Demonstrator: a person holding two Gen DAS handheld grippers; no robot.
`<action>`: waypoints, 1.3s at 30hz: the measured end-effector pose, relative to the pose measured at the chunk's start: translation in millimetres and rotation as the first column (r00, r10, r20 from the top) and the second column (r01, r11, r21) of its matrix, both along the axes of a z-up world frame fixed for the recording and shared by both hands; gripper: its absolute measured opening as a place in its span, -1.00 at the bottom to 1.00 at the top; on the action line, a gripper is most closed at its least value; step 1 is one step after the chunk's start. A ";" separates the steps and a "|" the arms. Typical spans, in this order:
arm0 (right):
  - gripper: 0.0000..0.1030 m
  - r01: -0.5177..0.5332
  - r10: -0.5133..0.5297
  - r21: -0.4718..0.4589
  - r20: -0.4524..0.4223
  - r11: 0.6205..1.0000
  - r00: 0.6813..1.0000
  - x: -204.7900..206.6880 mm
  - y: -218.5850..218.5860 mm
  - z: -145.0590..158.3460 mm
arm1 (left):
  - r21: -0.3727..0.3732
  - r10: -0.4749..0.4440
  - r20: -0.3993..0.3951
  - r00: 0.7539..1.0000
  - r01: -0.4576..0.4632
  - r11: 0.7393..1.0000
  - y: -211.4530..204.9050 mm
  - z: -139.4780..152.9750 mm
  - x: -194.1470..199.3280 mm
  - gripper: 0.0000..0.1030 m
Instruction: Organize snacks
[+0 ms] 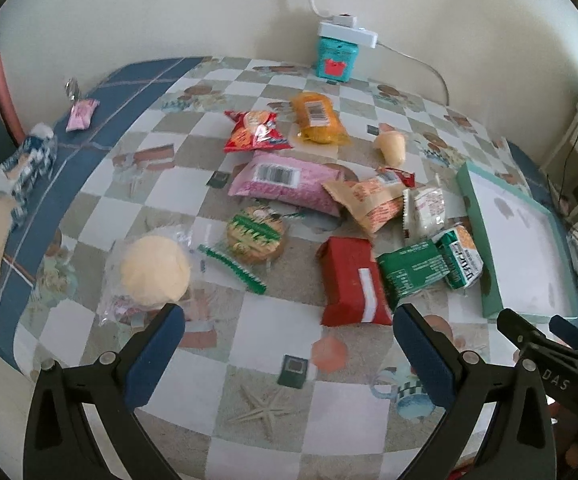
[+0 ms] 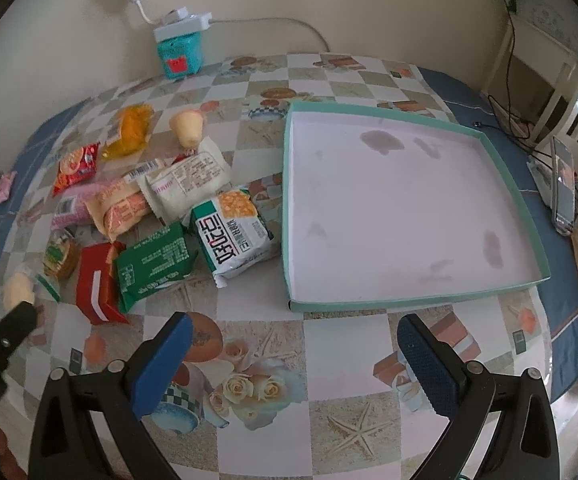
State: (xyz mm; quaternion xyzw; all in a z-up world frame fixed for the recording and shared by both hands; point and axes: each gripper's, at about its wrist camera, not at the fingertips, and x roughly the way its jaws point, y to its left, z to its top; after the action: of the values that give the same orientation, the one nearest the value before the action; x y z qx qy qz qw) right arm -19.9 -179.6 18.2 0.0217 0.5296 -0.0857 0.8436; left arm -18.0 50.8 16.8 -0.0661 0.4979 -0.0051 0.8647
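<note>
Snacks [image 2: 137, 216] heaped left of centre, teal tray [image 2: 289, 200] at right holding nothing; left gripper [image 1: 289, 344] and right gripper [image 2: 295, 354] both wide, empty.

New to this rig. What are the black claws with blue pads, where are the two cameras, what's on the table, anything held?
No robot: a person holds two hand grippers, each with a fisheye camera looking along its fingers. The left gripper faces the snack pile; the right gripper faces the empty teal tray. Both are open and hold nothing. On the checkered tablecloth lie loose packets, among them a red pack, a green pack and a pink bag.
</note>
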 end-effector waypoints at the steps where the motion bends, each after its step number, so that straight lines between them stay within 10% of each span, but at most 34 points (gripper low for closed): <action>1: 1.00 -0.004 0.004 -0.007 -0.001 1.000 1.000 0.4 1.4 -0.2 | -0.005 0.007 -0.006 1.000 -0.007 1.000 4.7 -1.8 0.0 1.00; 12: 1.00 -0.086 0.089 -0.062 0.047 0.994 0.995 9.7 36.4 11.6 | -0.085 0.161 -0.041 0.986 -0.164 0.983 85.2 -18.6 7.0 1.00; 26: 0.97 -0.216 0.212 0.133 0.046 0.967 0.976 54.1 118.3 7.1 | -0.128 0.215 -0.075 0.974 -0.223 0.966 134.1 -27.3 11.3 1.00; 39: 0.43 -0.305 0.322 0.251 -0.027 0.919 0.947 63.1 135.7 -22.7 | -0.080 0.141 -0.121 0.983 -0.151 0.985 111.0 -48.8 37.0 1.00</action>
State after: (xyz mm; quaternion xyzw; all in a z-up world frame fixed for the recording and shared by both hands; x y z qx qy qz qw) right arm 43.2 -44.0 -4.5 0.0369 0.5608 0.1152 0.8190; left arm 19.1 161.8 -32.0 -0.1408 0.5401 0.0400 0.8287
